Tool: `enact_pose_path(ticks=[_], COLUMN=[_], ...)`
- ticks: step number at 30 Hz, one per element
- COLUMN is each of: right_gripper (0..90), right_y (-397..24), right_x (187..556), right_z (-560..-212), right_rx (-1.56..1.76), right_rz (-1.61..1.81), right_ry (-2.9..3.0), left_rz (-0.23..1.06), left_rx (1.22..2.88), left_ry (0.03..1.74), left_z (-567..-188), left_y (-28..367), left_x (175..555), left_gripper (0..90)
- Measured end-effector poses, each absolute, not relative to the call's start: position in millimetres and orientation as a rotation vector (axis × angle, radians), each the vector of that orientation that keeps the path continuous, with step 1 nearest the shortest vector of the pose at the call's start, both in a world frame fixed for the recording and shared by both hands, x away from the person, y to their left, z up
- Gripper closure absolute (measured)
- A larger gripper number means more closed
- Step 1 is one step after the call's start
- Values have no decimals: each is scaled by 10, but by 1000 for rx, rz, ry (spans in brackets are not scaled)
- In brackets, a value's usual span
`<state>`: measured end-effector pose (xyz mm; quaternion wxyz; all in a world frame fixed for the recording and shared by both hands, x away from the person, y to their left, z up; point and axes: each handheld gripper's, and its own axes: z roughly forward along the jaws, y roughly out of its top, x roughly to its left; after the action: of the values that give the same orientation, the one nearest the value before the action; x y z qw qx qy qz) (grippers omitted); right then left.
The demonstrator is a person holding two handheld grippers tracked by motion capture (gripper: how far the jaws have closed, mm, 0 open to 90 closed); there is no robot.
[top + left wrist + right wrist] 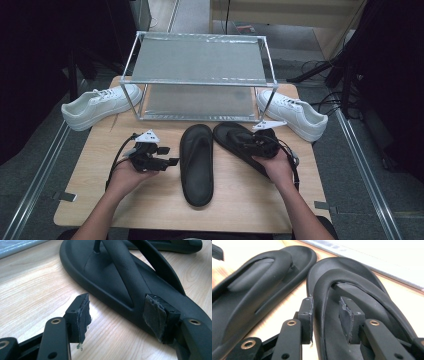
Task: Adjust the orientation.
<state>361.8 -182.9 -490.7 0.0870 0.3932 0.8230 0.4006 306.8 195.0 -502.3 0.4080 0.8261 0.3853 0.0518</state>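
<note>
Right gripper (pixel 325 315) at right flip-flop (pixel 240 142) near tabletop's far right edge; jaws straddled strap (pixel 322 290) and sole edge, slightly apart, not pressing. Left gripper (pixel 120 317) jaws open, empty, beside left flip-flop (pixel 196 162) at tabletop middle. Advice: close firmly on strap before lifting toward metal rack (pixel 200 75).

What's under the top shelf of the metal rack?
Under the rack's top shelf there is a bare lower shelf. The frosted top hides its back part, so anything back there cannot be seen.

White sneaker (pixel 97 104) at table's left, another (pixel 295 113) right, metal rack (pixel 200 75) between
</note>
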Motion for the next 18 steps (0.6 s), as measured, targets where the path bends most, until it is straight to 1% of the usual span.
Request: enact_pose_path(ticks=[6, 7, 10, 16, 18], right_gripper=[684, 706, 735, 894, 900], right_y=[-1948, -1989, -2052, -2128, -2139], right_x=[3549, 3532, 3510, 3491, 3490], right_z=[-4867, -4862, -4856, -4856, -4858], right_rx=[1186, 1194, 1219, 1278, 1282], right_rz=[1214, 1213, 1226, 1243, 1226], right_ry=[2427, 2419, 2410, 2417, 2420], left_rz=[115, 111, 100, 84, 86], left_rx=[2094, 2093, 2090, 2070, 2095], left_ry=[971, 973, 981, 995, 997], left_z=[-5031, -5035, -5040, -5063, -5059], left_y=[1912, 1900, 1881, 1874, 1860], left_x=[3139, 3162, 3199, 3244, 3263], left_gripper=[382, 383, 384, 389, 410])
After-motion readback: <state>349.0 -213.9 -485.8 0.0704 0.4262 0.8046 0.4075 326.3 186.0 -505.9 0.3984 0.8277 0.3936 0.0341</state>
